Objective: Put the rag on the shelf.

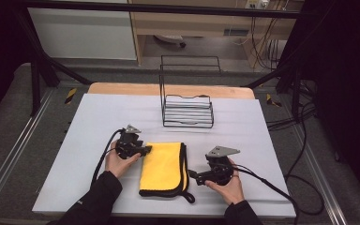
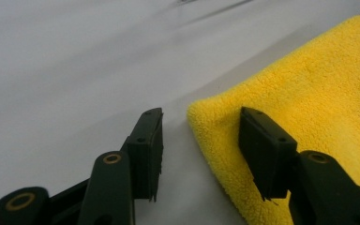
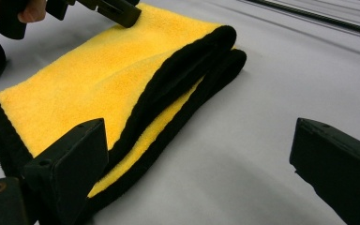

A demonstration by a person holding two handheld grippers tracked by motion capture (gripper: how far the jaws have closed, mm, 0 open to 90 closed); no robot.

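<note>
A folded yellow cloth [image 1: 161, 168] with a black border lies flat on the white worktop [image 1: 98, 117], on the person's side of the wire rack [image 1: 187, 111] that stands farther back near the middle. The cloth sits between the two hands.

The left claw [image 1: 146, 150] is at the cloth's far left corner. In the left gripper view its jaws stand fairly wide, one over bare worktop and the other over the yellow pile, so the folded edge of the cloth [image 2: 304, 108] runs into the gap between them; nothing is pinched yet. The right claw [image 1: 193, 176] is just beside the cloth's near right corner, where the black hem curls out. In the right gripper view its jaws are wide apart, one close against the black-edged layers of the cloth [image 3: 122, 84] and the other over bare worktop, also holding nothing.

The step in hand looks like the approach for a two-handed grasp, each claw lining up on its own side of the cloth, probably to lift it or fold it again.

The next move seems to call for the left claw to slide a little farther onto the corner and close on the full thickness. The right claw likely has to swing toward the hem so the stacked layers fall between its jaws; if it catches only the top layer, the fold may come open.
</note>
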